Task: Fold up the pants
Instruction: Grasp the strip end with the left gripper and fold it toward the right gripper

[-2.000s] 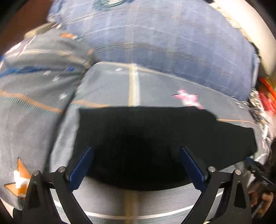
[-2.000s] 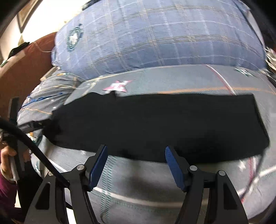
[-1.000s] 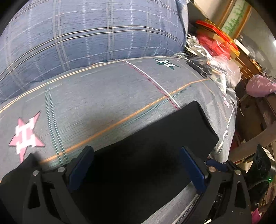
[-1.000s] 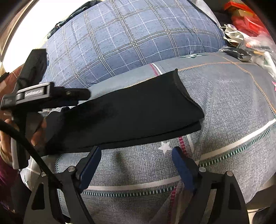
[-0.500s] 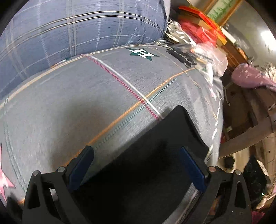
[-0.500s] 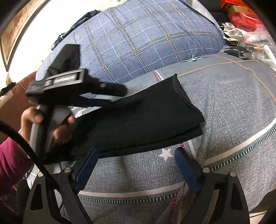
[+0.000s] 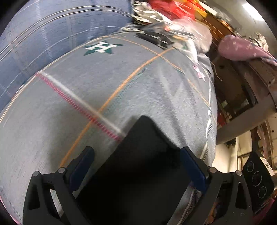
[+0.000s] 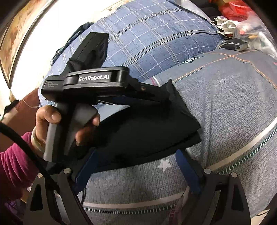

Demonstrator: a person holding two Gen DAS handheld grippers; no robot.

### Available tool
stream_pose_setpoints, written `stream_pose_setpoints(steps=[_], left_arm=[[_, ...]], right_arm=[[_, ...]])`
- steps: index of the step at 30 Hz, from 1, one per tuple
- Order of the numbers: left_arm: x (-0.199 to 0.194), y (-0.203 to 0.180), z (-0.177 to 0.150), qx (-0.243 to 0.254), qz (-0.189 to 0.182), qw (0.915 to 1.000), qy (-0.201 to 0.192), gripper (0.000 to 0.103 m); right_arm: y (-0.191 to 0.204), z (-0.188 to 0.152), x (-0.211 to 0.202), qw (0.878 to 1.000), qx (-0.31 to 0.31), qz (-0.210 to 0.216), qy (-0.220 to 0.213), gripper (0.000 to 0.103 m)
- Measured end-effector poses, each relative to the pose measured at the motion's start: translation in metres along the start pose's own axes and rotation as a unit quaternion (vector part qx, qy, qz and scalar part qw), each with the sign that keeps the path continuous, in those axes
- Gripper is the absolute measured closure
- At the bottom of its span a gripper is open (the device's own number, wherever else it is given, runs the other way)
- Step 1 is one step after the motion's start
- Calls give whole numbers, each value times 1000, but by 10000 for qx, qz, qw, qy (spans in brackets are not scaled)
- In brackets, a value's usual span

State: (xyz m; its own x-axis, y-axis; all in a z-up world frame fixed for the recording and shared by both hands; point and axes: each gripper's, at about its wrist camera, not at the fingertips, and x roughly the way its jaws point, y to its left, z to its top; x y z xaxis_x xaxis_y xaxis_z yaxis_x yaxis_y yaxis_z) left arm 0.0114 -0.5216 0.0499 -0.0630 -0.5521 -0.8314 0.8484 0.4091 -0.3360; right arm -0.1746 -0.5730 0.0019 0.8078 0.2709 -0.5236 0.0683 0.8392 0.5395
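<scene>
The black pants [image 8: 148, 131] lie folded in a long band on the grey bedspread [image 8: 233, 107]. In the left wrist view the pants' end [image 7: 138, 166] fills the space between my open left gripper's fingers [image 7: 138, 162]. In the right wrist view the left gripper's black body [image 8: 97, 81] hovers low over the pants, its fingers reaching toward the far fold edge. My right gripper [image 8: 136, 164] is open at the near edge of the pants, holding nothing.
A large blue plaid pillow [image 8: 147, 39] lies behind the pants. Clutter of bags and red items [image 7: 173, 15] sits at the bed's far end. The bed edge [image 7: 212, 121] drops off to a dark wooden furniture piece [image 7: 242, 93].
My left gripper has swept along the pants toward their end and now sits over it. The right gripper has moved closer to the pants' near edge.
</scene>
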Motion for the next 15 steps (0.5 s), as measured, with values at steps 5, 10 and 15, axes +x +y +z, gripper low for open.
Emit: stream_pose_setpoints(steps=[5,10,15], left_arm=[[8,-14,3,389,-122,9991,-87,23],[9,-16,7,615,54,9980,-163,64],[-9,-1,7,221,-318,9987,-324,88]], right_arm=[[-5,7,5,9996,231,33,-161,11],[-21,19,17,9976,634,-204,-175,80],[-3,28,13,9988,324,-256,-251,87]])
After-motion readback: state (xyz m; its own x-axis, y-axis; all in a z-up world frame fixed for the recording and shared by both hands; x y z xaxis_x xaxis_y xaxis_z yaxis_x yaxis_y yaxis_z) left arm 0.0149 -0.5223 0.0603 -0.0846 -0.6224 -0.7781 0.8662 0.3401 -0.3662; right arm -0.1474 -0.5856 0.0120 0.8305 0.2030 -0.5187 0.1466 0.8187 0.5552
